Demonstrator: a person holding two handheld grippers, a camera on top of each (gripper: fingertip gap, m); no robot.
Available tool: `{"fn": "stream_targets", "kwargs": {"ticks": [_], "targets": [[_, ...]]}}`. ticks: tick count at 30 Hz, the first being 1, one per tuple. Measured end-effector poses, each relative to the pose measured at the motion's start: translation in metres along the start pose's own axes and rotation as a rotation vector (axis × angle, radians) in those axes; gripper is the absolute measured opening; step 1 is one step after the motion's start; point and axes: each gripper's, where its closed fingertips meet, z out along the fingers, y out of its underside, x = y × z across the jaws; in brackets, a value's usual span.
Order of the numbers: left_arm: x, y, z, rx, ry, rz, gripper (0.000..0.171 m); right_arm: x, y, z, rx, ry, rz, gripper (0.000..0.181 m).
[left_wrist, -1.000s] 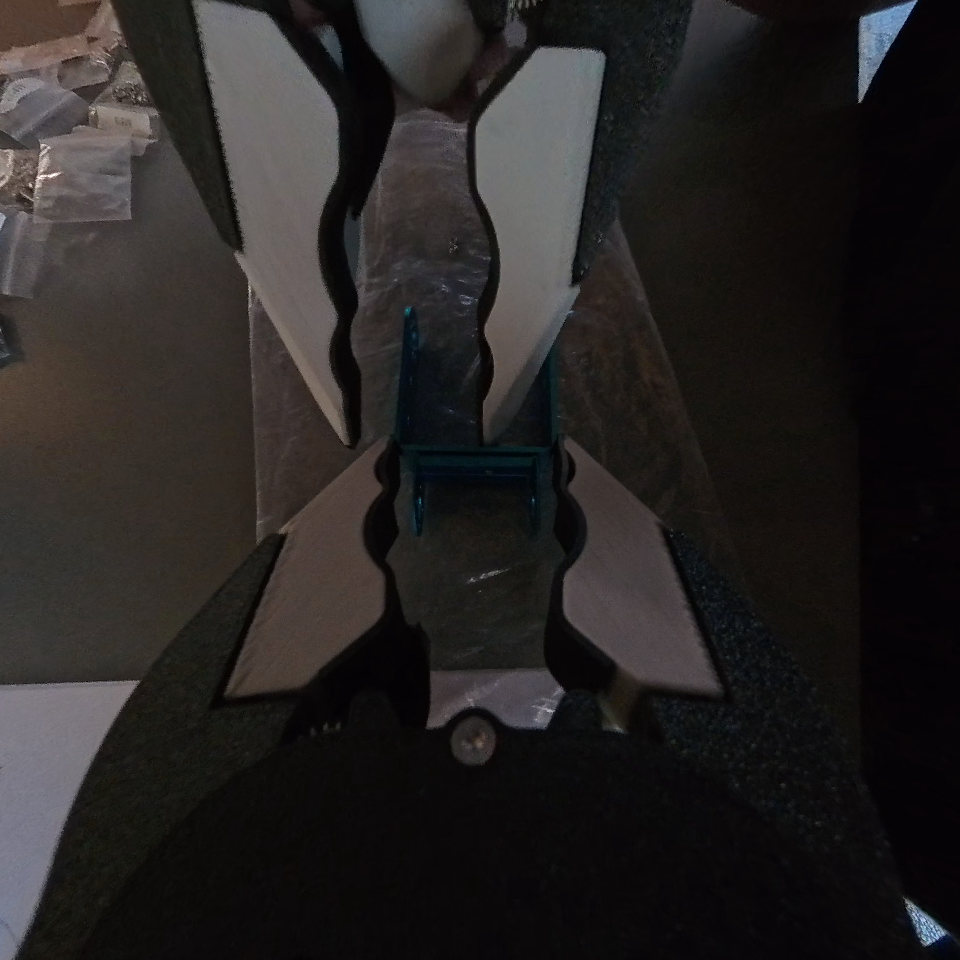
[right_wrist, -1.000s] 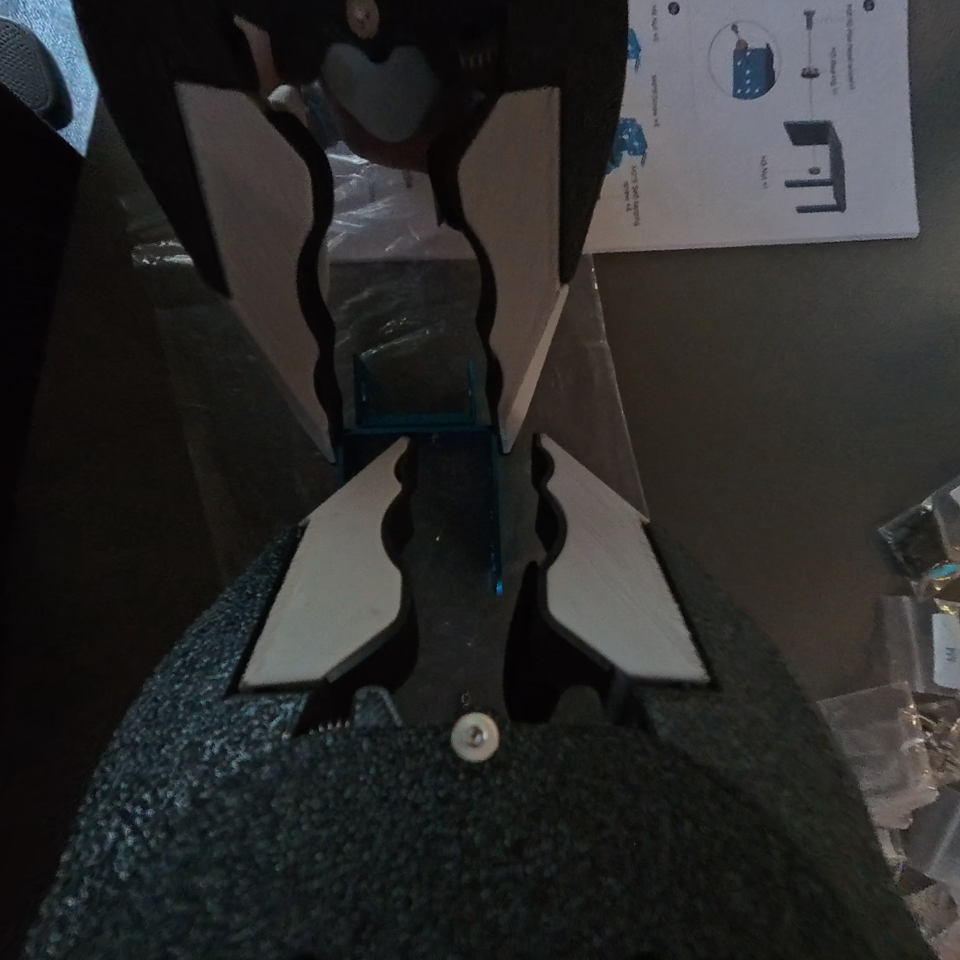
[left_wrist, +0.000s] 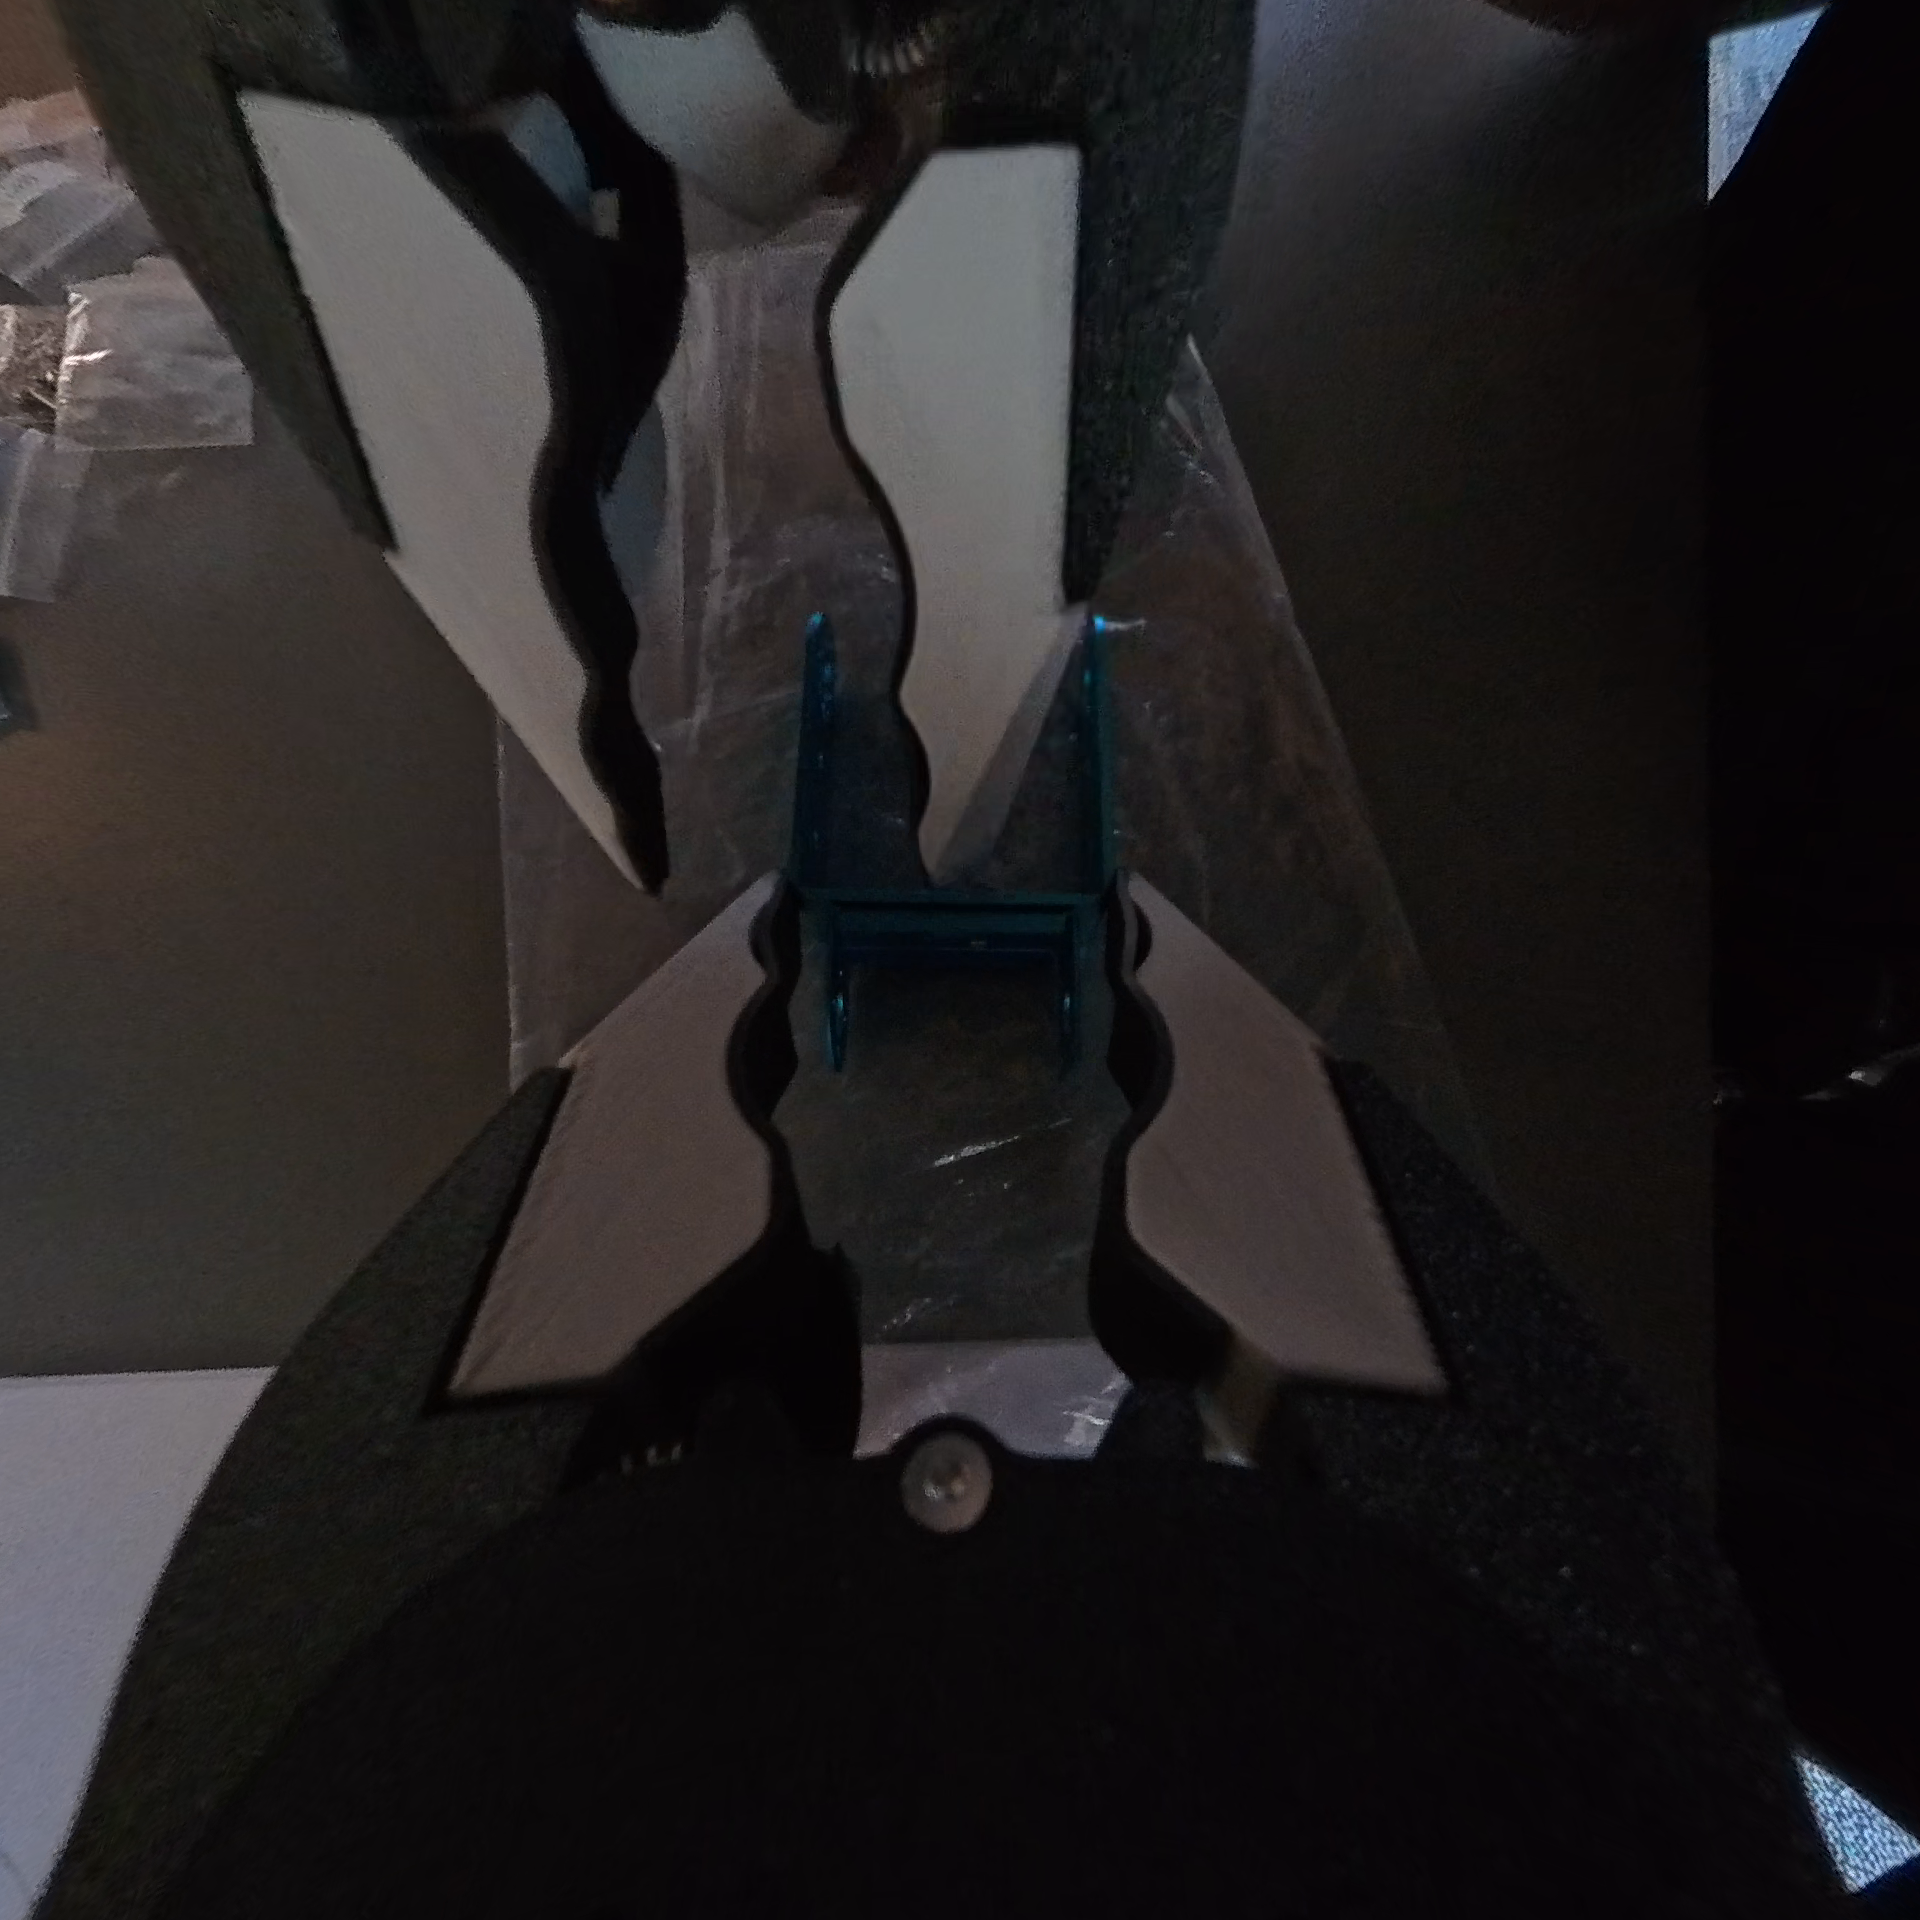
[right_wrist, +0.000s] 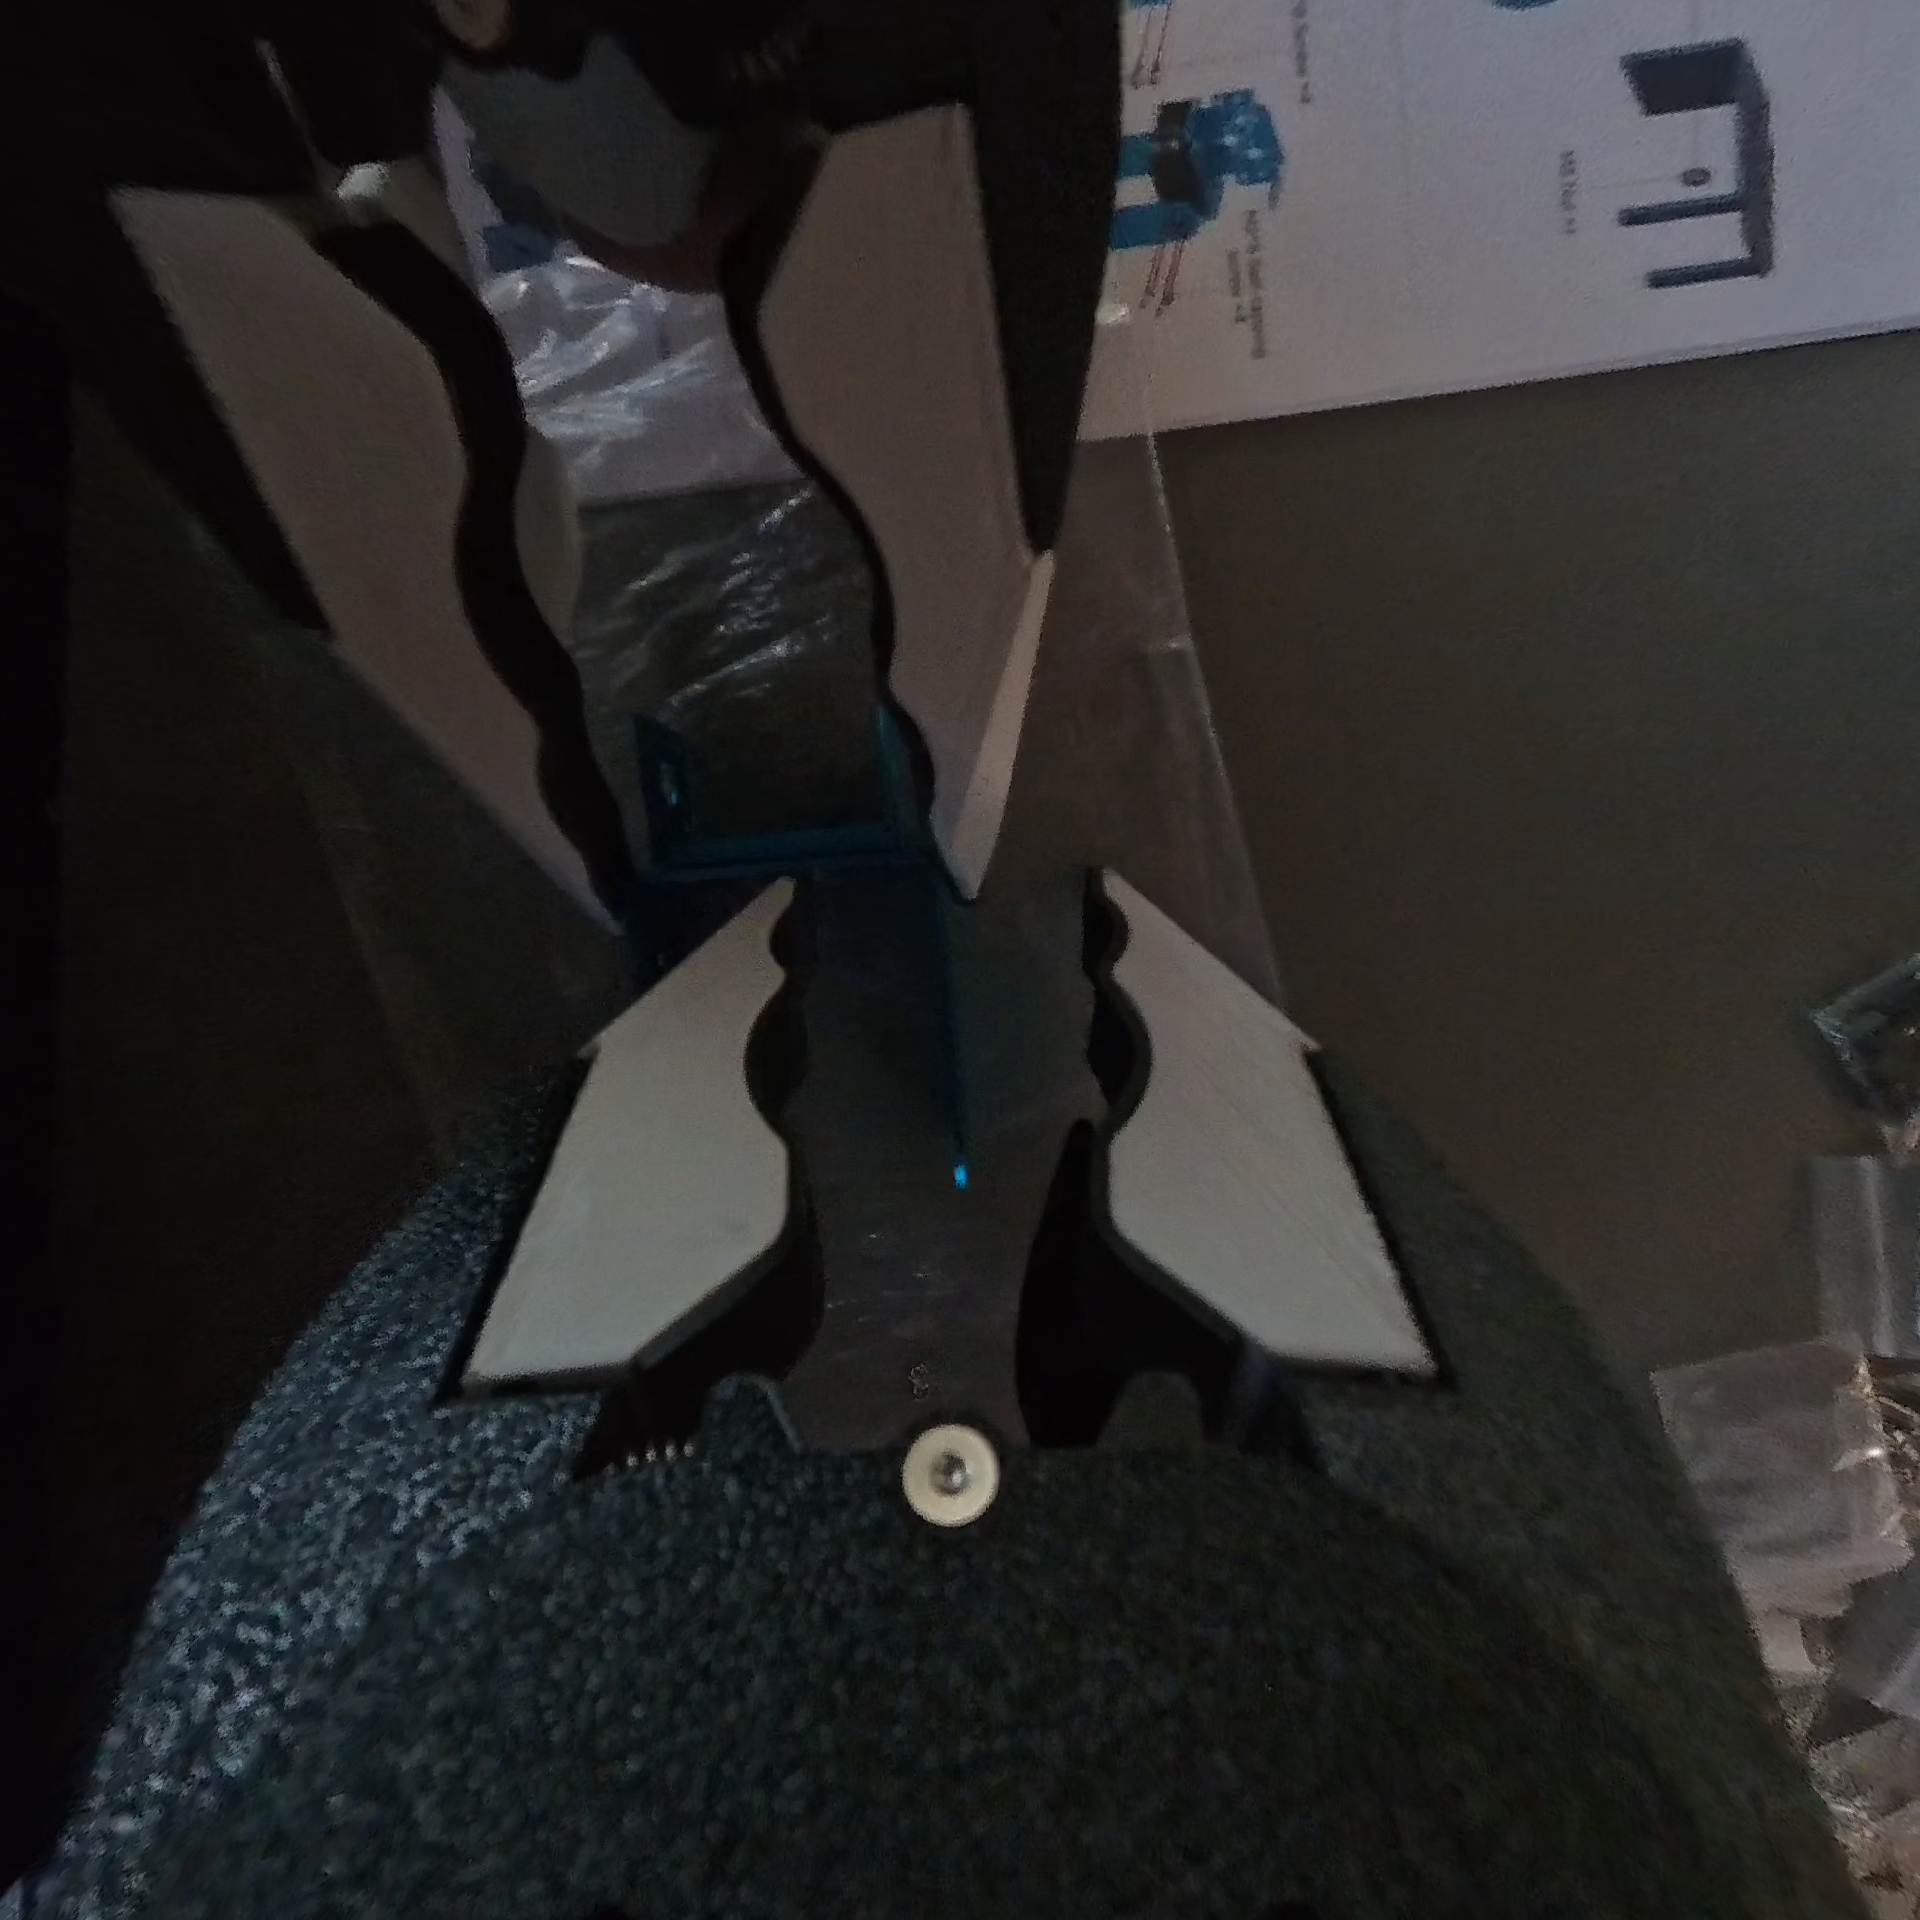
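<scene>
Because the light is dim and both pictures are smeared, much of the scene is hard to read: the blue metal bracket (left_wrist: 951, 914) shows mostly as thin bright edges, and its holes and far ends cannot be made out. In the left wrist view the left gripper (left_wrist: 951, 904) has its jaws clamped on the bracket's cross-piece, one tip pressed to each side, and two blue side plates rise beyond them toward the right gripper (left_wrist: 800, 873), which comes in from the top edge with its upper body cut off. Its jaws stand apart, one tip inside the bracket between the plates and the other outside; whether either touches the metal I cannot tell. The right wrist view shows the right gripper (right_wrist: 940, 883) from behind, with a blue plate edge running back between its open jaws, and the left gripper (right_wrist: 790, 904) opposite, closed on the far part of the bracket (right_wrist: 774, 831). Everything sits over a crinkled clear plastic bag (left_wrist: 1226, 790) on the dark worktop (left_wrist: 229, 1039). Only the right view shows the white instruction sheet (right_wrist: 1455, 260) at the worktop's far edge; small clear packets (left_wrist: 135, 384) lie near the top left corner of the left view.
</scene>
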Motion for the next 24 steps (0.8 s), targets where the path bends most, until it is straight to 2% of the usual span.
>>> {"fn": "stream_targets", "kwargs": {"ticks": [6,9,18,21,24], "targets": [[-0.001,0.0,0.0,0.0,-0.003,-0.004,0.059,0.005,-0.001,-0.004,0.003,-0.017,0.019,0.058],[-0.001,0.0,0.0,0.0,-0.002,-0.005,0.06,0.002,-0.002,-0.009,0.03,-0.028,0.013,0.049],[-0.001,0.0,0.0,0.0,-0.003,-0.003,0.061,0.005,0.0,0.0,0.01,0.014,-0.008,0.062],[-0.001,0.0,0.0,0.0,-0.002,-0.003,0.06,0.001,0.002,-0.008,0.041,-0.048,0.013,0.055],[-0.001,0.0,0.0,0.0,-0.002,-0.004,0.06,0.0,0.013,-0.003,-0.012,-0.021,-0.013,0.072]]}}
